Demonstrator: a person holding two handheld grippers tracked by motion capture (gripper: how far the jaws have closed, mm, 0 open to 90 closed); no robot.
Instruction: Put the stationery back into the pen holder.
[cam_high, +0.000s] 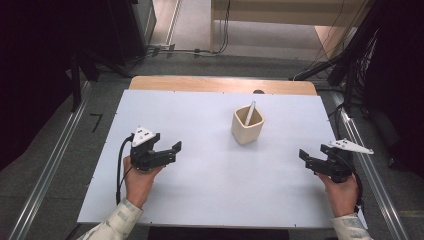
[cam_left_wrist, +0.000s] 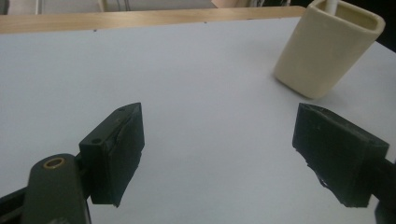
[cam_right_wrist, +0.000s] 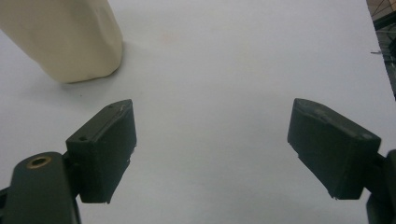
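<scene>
You hold both the left gripper (cam_high: 170, 150) and right gripper (cam_high: 311, 159) with jaws wide open and empty, the cup (cam_high: 247, 125) standing between and ahead of them, its white stick (cam_high: 249, 113) free to reach.

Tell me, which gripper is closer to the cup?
The left gripper. Its open jaws sit well in on the white table and point toward the cup. The right gripper waits farther off, near the table's right edge.

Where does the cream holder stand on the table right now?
In the high view the cream holder stands upright on the white table, right of centre toward the far edge, apart from both tongs, with a white stick inside.
</scene>
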